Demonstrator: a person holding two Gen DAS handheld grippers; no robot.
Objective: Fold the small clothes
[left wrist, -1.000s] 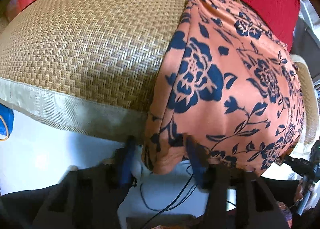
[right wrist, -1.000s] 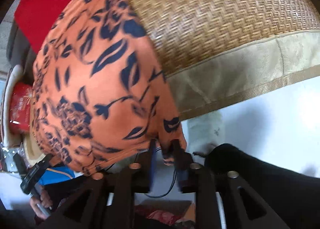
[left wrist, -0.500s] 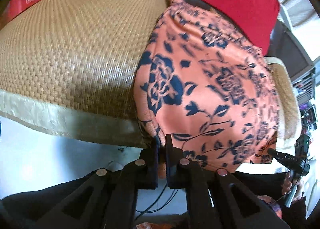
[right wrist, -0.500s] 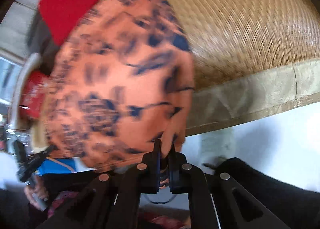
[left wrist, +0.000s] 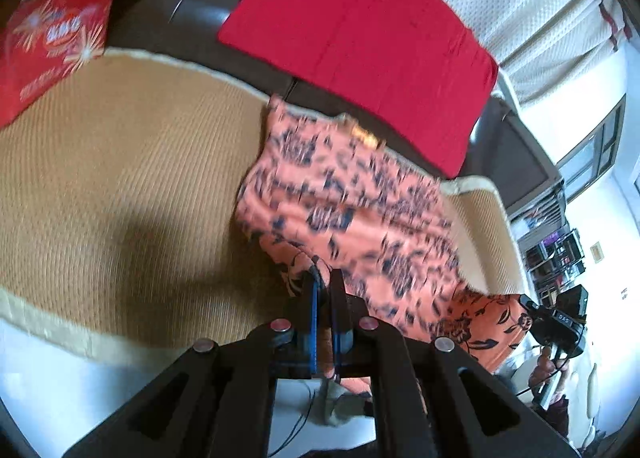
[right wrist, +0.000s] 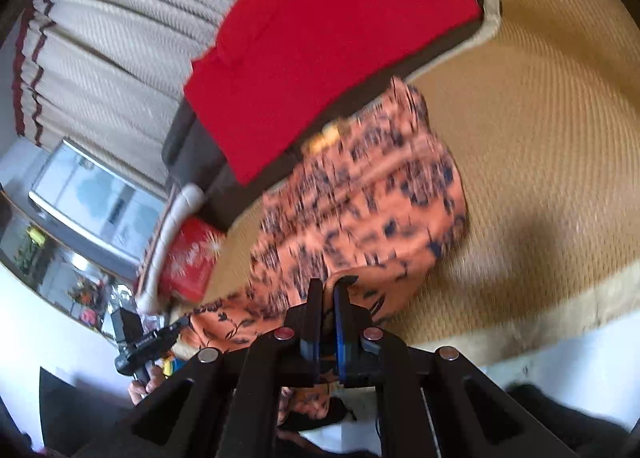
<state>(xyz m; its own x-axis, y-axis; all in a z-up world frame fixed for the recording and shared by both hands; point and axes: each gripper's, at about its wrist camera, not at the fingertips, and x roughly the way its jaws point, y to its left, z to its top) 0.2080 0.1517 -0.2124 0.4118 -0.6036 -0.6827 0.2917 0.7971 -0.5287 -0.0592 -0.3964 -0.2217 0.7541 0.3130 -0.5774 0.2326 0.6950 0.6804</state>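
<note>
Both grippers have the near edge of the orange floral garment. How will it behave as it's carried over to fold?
Likely floppy: the orange floral garment sags between the left gripper and right gripper. Probably light, since thin edges suffice. It may drag on the woven mat.

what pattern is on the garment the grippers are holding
Orange garment with a dark navy floral print, blurred here; clearest near its corner in the left wrist view.

right gripper (right wrist: 327, 285): jaws clamped on near edge of orange garment with dark blue floral print (right wrist: 360, 210) | garment: draped over tan woven mat (right wrist: 540, 178) | behind: red rectangular cushion (right wrist: 320, 38)
</note>
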